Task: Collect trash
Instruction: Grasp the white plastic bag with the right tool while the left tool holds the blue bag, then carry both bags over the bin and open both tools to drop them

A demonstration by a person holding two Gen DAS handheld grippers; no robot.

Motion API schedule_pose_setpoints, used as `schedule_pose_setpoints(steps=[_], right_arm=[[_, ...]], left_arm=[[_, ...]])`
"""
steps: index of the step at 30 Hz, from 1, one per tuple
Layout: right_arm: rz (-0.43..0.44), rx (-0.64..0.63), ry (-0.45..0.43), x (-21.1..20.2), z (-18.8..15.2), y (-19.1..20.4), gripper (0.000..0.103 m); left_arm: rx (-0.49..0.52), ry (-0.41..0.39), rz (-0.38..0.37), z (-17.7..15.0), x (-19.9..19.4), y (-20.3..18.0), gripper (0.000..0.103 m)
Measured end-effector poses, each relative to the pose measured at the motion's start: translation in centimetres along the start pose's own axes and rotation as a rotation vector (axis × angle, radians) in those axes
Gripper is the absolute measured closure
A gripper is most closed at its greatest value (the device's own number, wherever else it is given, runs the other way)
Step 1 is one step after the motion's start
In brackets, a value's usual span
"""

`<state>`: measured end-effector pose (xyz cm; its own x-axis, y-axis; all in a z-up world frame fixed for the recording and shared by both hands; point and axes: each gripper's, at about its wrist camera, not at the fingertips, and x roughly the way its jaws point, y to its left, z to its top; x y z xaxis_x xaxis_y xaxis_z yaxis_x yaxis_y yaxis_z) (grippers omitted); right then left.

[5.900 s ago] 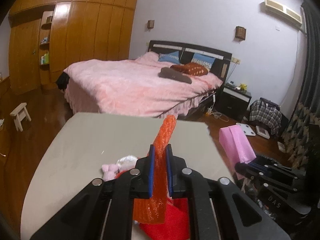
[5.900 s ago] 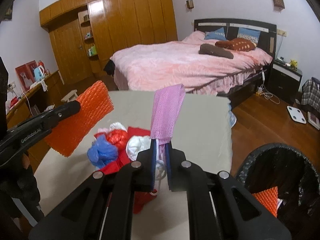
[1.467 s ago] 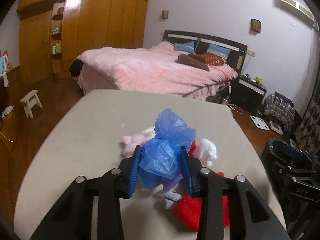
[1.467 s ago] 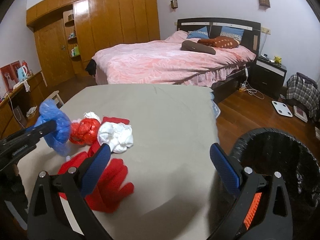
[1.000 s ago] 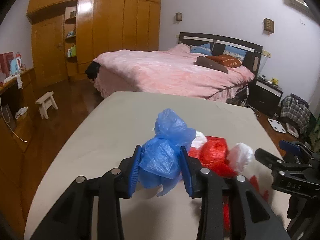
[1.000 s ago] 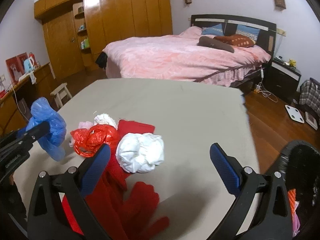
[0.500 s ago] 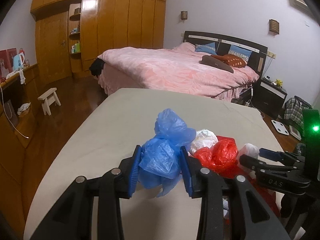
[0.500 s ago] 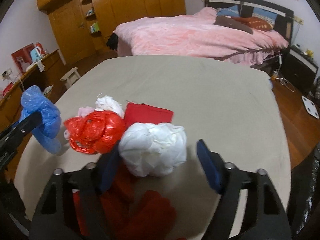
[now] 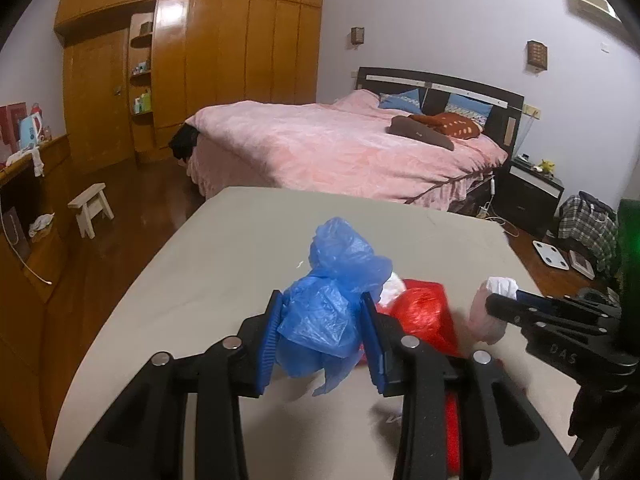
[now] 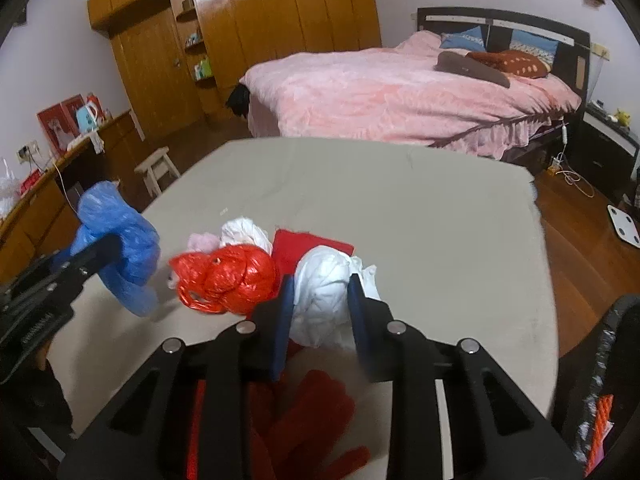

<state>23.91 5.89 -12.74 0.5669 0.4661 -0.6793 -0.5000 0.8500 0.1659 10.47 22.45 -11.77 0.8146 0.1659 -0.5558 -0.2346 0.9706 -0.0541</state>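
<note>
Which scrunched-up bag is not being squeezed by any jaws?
The red plastic bag, lying loose on the table. The blue bag sits squeezed in the left gripper, and the white bag is squeezed in the right gripper, whose jaws have just been closing.

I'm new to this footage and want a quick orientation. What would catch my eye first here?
The left gripper clamps a crumpled blue plastic bag above the beige table, while the right gripper, whose jaws have just been closing, squeezes a white plastic bag. Beside them on the table lies a bright red plastic bag. A big pink bed fills the room behind.
</note>
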Motion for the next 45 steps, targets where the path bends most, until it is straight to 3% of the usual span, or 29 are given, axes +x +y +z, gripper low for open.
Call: schedule_pose_setpoints(steps=[23, 45], right_arm=[[-0.056, 0.057, -0.159, -11.4, 0.5, -2.7, 0.084], [-0.259, 0.154, -0.255, -22.6, -3.9, -10.9, 0.083]], left_arm=[[0.065, -0.062, -0.137, 2.7, -4.8, -7.1, 0.066], [0.200, -0.077, -0.403, 2.6, -8.5, -20.5, 0.066]])
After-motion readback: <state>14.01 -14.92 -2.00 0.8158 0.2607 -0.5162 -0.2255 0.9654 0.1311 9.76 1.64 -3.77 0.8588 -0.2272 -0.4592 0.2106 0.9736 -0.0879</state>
